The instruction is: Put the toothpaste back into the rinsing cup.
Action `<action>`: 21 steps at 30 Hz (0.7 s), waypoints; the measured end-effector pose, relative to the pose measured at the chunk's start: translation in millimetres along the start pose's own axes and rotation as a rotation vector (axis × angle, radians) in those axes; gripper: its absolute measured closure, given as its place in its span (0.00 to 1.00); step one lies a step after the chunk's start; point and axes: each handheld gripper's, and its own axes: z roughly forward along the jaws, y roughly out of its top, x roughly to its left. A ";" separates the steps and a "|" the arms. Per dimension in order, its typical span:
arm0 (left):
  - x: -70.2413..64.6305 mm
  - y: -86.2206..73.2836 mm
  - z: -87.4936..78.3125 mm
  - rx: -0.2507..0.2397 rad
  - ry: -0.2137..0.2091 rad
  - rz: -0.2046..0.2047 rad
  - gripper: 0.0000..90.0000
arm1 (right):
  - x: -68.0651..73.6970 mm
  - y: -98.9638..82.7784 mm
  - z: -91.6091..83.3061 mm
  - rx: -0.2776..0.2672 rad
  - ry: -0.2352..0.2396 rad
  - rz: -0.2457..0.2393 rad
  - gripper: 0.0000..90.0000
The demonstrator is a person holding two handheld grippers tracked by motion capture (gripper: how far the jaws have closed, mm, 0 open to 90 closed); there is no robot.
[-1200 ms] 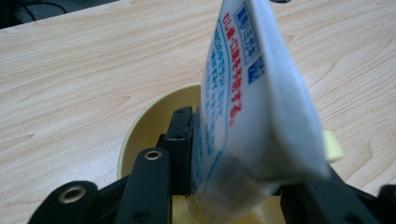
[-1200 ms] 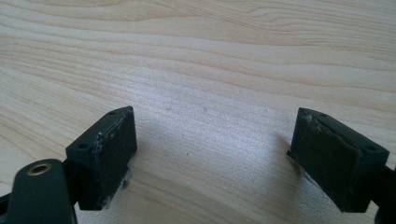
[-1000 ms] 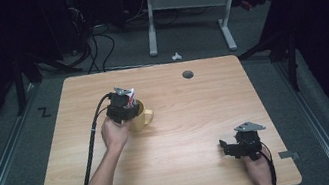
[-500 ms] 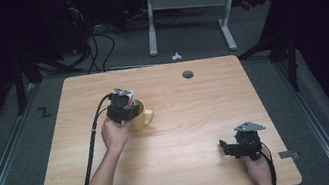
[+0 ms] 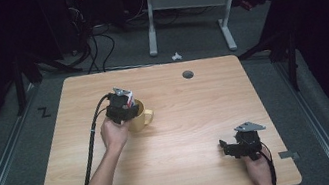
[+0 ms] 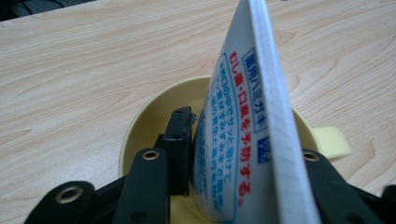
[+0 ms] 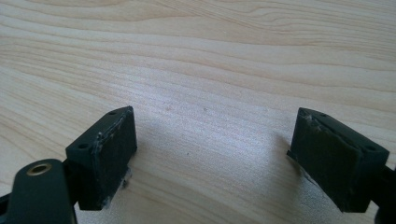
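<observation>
On a pale wood table point(image 5: 182, 120) in a dark room, left tongs point(image 5: 121, 104) clamp a toothpaste tube point(image 6: 243, 121); right tongs point(image 5: 235, 145) gape.

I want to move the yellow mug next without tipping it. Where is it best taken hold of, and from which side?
Probably by the handle, which juts out free on the mug's right in the high view; come in level from that side. The toothpaste tube stands in the mouth, held by the left claw, so a rim grip looks crowded. The open right claw is free.

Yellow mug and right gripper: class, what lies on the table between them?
Nothing: the high view shows bare wooden table between the yellow mug and the right gripper.
</observation>
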 end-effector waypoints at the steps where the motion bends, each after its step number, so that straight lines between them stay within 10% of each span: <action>1: 0.3 0.2 -0.4 -0.002 0.000 0.003 0.70 | 0.0 0.0 0.0 0.000 0.000 0.000 0.16; 21: -5.0 2.2 -10.2 -0.059 -0.007 0.020 0.49 | 0.0 0.0 0.0 0.000 0.000 0.000 0.16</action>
